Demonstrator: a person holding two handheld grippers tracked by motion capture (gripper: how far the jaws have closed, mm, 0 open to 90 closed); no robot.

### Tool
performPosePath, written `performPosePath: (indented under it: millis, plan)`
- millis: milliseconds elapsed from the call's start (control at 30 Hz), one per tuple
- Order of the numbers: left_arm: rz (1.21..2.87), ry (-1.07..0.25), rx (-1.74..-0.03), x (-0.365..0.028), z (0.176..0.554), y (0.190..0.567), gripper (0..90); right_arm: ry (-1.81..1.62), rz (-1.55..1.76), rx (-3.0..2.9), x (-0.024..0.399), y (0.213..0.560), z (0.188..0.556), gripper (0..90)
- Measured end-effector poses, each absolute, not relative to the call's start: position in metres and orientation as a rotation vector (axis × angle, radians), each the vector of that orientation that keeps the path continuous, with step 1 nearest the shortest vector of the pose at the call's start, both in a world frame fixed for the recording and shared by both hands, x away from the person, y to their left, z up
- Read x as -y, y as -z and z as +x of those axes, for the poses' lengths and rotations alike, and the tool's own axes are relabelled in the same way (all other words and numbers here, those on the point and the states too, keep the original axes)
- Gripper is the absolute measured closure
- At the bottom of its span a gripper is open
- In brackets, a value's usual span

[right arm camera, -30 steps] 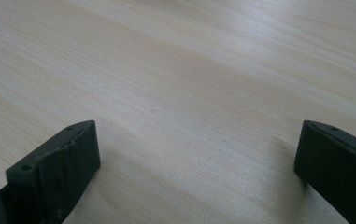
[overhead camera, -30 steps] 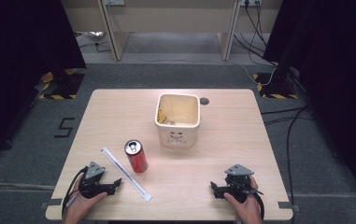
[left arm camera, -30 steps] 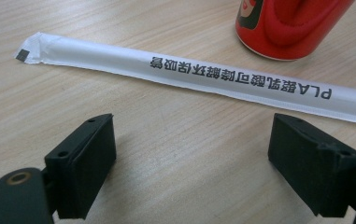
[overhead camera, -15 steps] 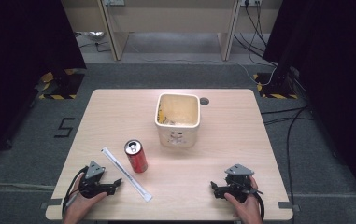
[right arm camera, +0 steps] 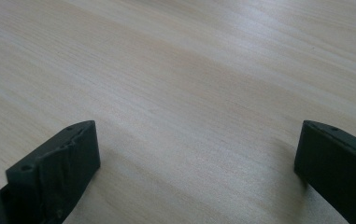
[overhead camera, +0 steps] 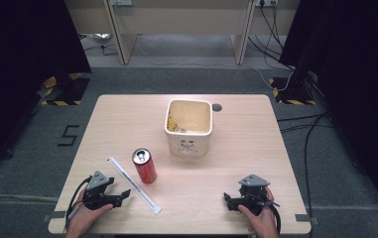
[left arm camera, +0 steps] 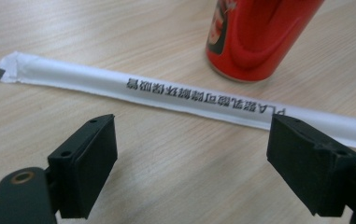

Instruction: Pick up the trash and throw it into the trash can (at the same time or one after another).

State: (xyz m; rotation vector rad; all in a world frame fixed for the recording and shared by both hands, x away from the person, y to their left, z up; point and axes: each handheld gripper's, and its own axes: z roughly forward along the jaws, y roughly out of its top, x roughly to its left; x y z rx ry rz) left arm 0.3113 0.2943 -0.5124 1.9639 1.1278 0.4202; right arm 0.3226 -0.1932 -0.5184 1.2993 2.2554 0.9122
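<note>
A red drink can (overhead camera: 144, 165) (left arm camera: 255, 32) stands upright left of the table's middle. A straw in a white paper wrapper (overhead camera: 134, 185) (left arm camera: 175, 95) lies diagonally just left of it, flat on the wood. My left gripper (overhead camera: 123, 195) (left arm camera: 199, 163) rests at the front left corner, open, its jaws facing the wrapped straw a short way off with nothing between them. At the front right my right gripper (overhead camera: 227, 200) (right arm camera: 194, 172) is open over bare wood. A cream square bucket (overhead camera: 188, 127) stands behind the can.
The wooden table (overhead camera: 256, 148) has a round cable hole (overhead camera: 217, 107) behind the bucket. Bits of yellowish litter lie inside the bucket. Cables trail on the grey floor at the right, and desk legs stand beyond the far edge.
</note>
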Motion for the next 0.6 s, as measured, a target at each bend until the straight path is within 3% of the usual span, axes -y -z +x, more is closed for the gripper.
performPosePath:
  millis: [600]
  plan:
    - [1.927, -0.424, -1.018, -0.266, 0.311, 0.485, 15.5, -0.912, 1.299, -2.255, 0.193, 0.518, 0.323, 0.4]
